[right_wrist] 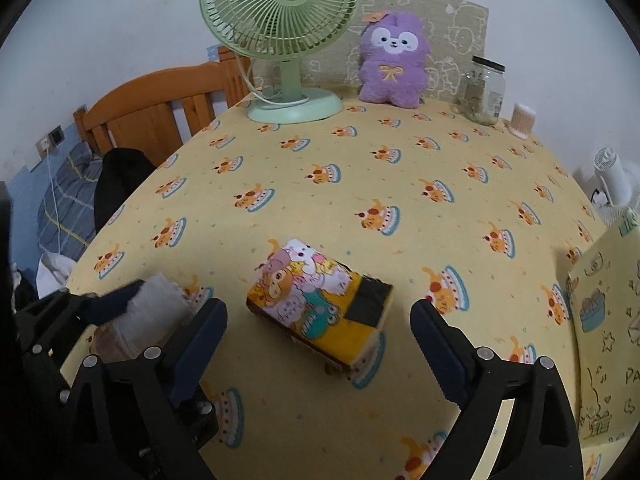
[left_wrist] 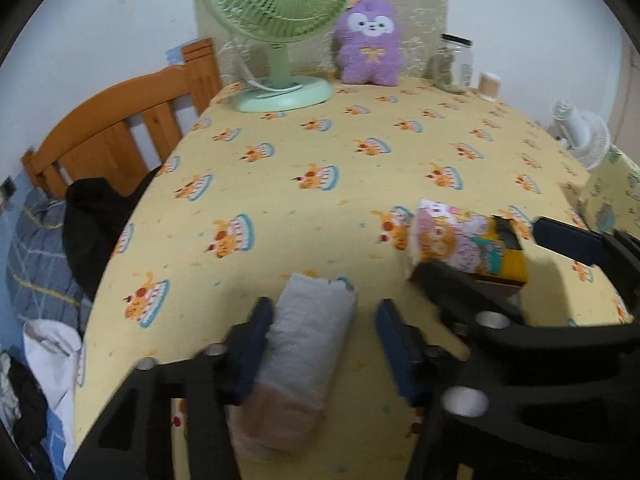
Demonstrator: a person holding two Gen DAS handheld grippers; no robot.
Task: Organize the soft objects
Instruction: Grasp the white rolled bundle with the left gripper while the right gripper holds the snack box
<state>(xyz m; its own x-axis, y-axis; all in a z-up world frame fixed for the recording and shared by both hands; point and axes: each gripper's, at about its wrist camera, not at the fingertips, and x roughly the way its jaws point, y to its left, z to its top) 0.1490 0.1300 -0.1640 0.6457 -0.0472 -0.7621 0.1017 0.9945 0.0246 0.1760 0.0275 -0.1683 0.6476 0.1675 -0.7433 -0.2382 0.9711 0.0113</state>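
Note:
A rolled grey and beige cloth (left_wrist: 304, 344) lies on the yellow tablecloth between the fingers of my open left gripper (left_wrist: 324, 352); the left finger touches it and the right finger stands apart. The roll shows in the right wrist view (right_wrist: 152, 312) too. A yellow cartoon tissue pack (right_wrist: 320, 304) lies just ahead of my open right gripper (right_wrist: 320, 344), which is empty. The pack also shows in the left wrist view (left_wrist: 468, 244), with the right gripper (left_wrist: 500, 256) around it. A purple plush toy (right_wrist: 392, 60) sits upright at the table's far edge.
A green desk fan (right_wrist: 288, 40) stands at the back left. A glass jar (right_wrist: 484, 92) and a cotton-swab tub (right_wrist: 522, 120) stand at the back right. A yellow printed box (right_wrist: 608, 328) is at the right edge. A wooden bed frame (left_wrist: 120, 128) with bedding is left.

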